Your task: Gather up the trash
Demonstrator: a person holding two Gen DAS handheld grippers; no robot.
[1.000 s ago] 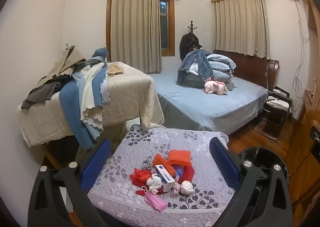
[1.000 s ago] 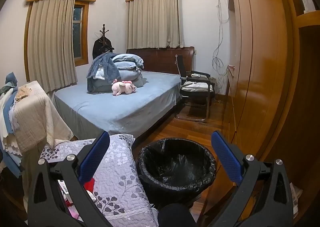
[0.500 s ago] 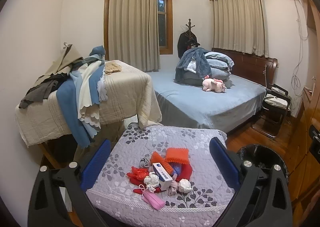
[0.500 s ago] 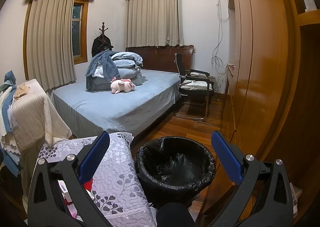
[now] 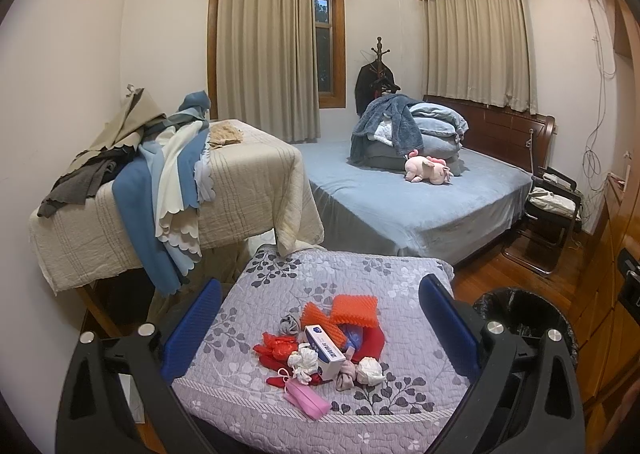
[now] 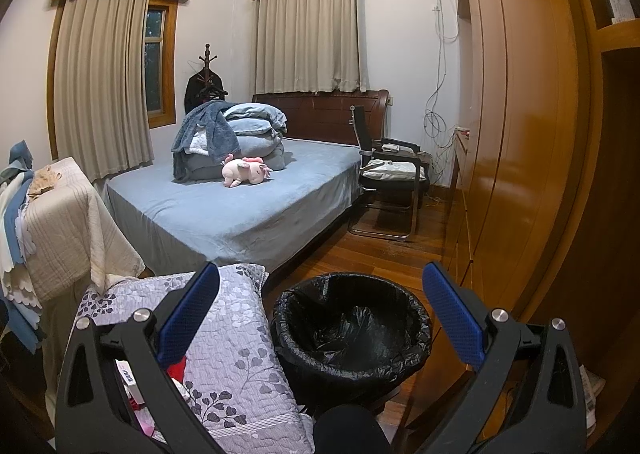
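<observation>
Nearest us, the left tongs (image 5: 320,328) hang wide open and hold nothing, framing the trash pile (image 5: 324,350) on the quilted worktop (image 5: 360,278); the right tongs (image 6: 320,318) are likewise spread wide and empty, poised above the bin (image 6: 352,322) that stands on the floor just beside the worktop. We judge the task barely begun, if at all; every piece we can see lies on the quilt, and the black liner of the bin shows nothing inside as far as we can tell. In the pile, from the near edge outward: a pink mask (image 5: 306,400); white wads (image 5: 370,372) and a small carton (image 5: 325,350) among them; red wrappers (image 5: 280,348); then orange netting (image 5: 354,310) at the far side; all are touching or overlapping, so we expect them to come away one or two at a time. Left to do, in our view, is the whole job: grip each item and drop it in the bin. Farther off stand a draped table (image 5: 248,189) heaped with cloths and the bed (image 5: 400,205) with a pink plush (image 5: 428,171); we see no trash there.
</observation>
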